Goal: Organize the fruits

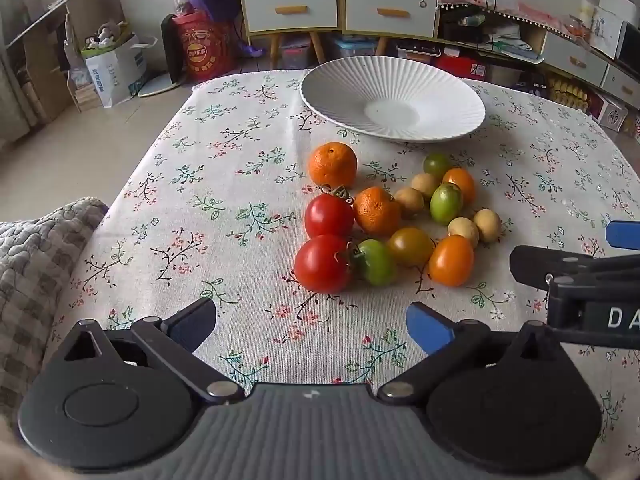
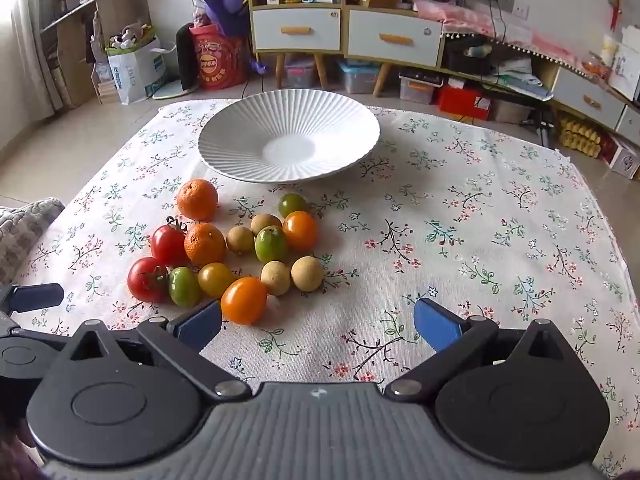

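Nearest: left gripper (image 1: 311,323) and right gripper (image 2: 318,322), both w/ jaws spread wide, nothing between the pads, hovering over the floral tablecloth (image 1: 224,240). Just beyond them, fruit cluster lies loose on the cloth: two red tomatoes (image 1: 323,263), green tomato (image 1: 375,262), orange oval tomato (image 2: 244,300) just beside the right gripper's left pad, two mandarins (image 1: 333,164), several small tan round fruits (image 2: 307,273). Farther back, white ribbed plate (image 2: 289,141) stands bare, apart from the cluster. Step judged: start of task, no fruit moved yet; next move prob. needs one gripper lowered over a single fruit, closing gently, then carrying it to the plate. Writing: "DA" on right gripper body, seen from left wrist view; far bags carry print, unreadable.
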Available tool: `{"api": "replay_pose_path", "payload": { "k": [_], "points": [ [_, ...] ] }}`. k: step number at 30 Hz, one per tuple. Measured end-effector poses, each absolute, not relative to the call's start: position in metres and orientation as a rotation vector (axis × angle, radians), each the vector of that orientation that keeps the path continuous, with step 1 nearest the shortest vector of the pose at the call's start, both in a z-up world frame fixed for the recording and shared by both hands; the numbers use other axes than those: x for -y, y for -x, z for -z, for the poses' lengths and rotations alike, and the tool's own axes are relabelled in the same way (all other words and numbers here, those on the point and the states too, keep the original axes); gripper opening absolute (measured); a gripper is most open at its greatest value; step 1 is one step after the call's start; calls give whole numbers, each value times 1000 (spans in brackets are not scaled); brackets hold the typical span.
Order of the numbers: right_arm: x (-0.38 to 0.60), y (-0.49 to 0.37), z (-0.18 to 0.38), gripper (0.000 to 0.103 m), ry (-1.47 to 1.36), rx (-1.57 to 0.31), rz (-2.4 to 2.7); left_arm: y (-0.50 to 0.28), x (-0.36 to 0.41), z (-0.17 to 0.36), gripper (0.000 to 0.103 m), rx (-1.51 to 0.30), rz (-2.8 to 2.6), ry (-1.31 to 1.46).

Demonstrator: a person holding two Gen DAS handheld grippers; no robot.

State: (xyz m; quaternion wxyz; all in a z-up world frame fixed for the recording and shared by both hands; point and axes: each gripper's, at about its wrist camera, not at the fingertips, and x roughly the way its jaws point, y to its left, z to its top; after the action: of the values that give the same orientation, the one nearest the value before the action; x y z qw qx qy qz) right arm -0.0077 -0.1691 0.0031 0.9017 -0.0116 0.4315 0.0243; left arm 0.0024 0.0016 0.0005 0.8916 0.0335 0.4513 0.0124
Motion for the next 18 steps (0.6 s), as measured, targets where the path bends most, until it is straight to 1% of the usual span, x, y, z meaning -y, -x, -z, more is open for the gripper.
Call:
{"api": "replay_pose_path", "payload": {
  "k": [18],
  "points": [
    [169, 9, -1, 102, 20, -897, -55, -3, -3, 0, 99, -945, -22, -66]
  ]
}}
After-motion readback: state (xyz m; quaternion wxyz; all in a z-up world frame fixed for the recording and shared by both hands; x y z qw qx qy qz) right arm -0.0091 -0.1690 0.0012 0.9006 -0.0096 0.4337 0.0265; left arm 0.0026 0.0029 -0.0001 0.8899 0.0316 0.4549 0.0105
